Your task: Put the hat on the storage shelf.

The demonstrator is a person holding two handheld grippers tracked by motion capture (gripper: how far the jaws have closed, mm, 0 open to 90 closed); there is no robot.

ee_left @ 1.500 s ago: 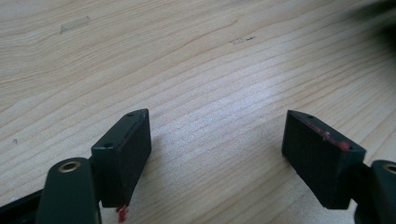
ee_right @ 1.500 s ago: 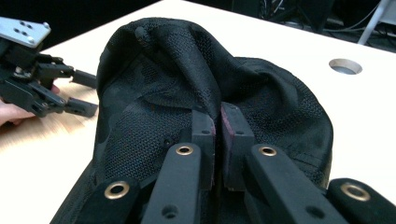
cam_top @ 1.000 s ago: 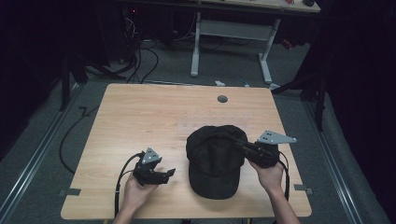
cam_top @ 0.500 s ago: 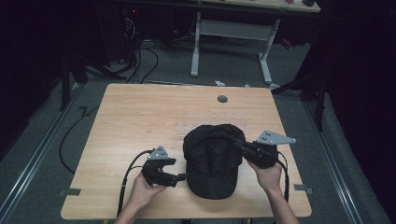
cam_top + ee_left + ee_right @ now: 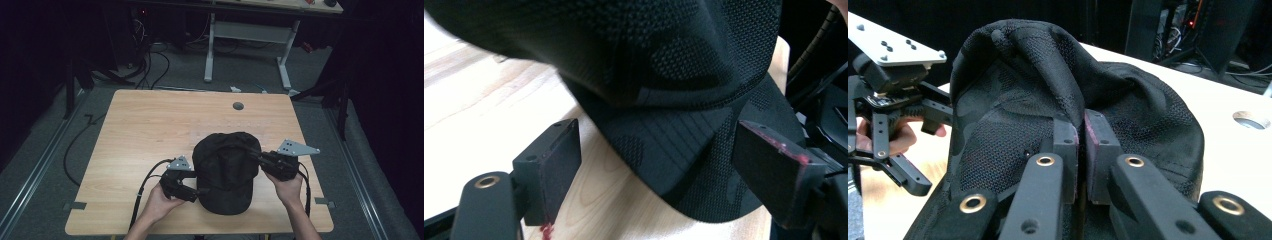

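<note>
A black cap [image 5: 226, 170] sits on the near half of the wooden table [image 5: 150, 125], roughly centred between the person's two hands, its brim pointing toward the near edge and its crown toward the far side. The right gripper [image 5: 256, 155] has its jaws pressed together on a fold of the crown fabric at the cap's right side; in the right gripper view the two pads meet with mesh cloth pinched between them, and the crown is pulled up into a ridge above them. The left gripper [image 5: 199, 190] lies low at the near left of the cap, jaws spread wide. In the left gripper view the brim's left edge lies flat on the wood directly between those spread jaws, and neither pad touches it yet. Key relation: the brim is straight ahead of the left jaws, with its front-to-back axis running near to far, so the left hand is the one placed to take it. Judged next step: close on the brim edge. Risk: the flat brim may slip out from between the pads.
</note>
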